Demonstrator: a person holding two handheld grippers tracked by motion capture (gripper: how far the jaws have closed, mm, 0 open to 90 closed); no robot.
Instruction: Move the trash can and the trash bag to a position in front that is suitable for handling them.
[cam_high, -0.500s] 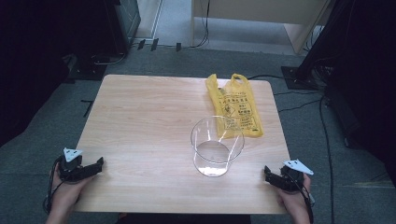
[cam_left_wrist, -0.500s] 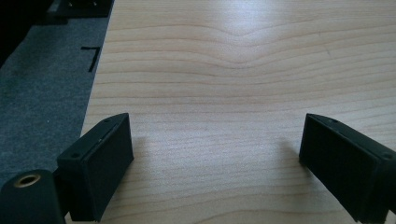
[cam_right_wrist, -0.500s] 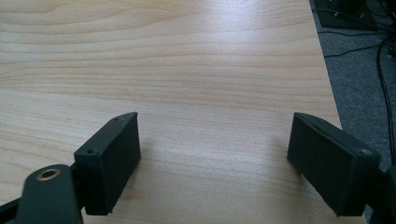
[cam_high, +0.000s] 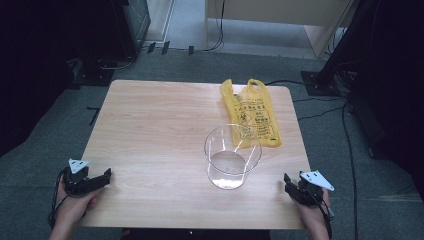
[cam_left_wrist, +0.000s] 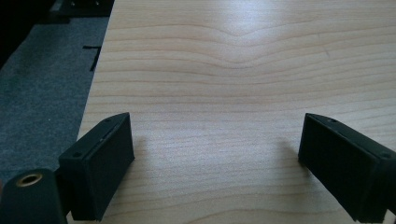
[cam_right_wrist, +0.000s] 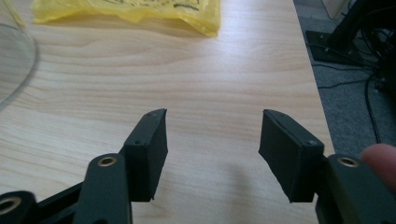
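Wooden table (cam_high: 160, 130), left hand-held gripper (cam_high: 106, 175) low at near-left corner, jaws spread, right hand-held gripper (cam_high: 287, 179) near-right, jaws parted, empty

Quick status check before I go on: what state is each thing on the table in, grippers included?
Clear container: upright, open at the top, nothing visible inside, not held.
Yellow bag: lying flat and crumpled behind the container, handles toward the far edge, not held.
Left gripper: jaws wide open, nothing between them, at the near left edge of the table.
Right gripper: jaws open, nothing between them, at the near right corner.
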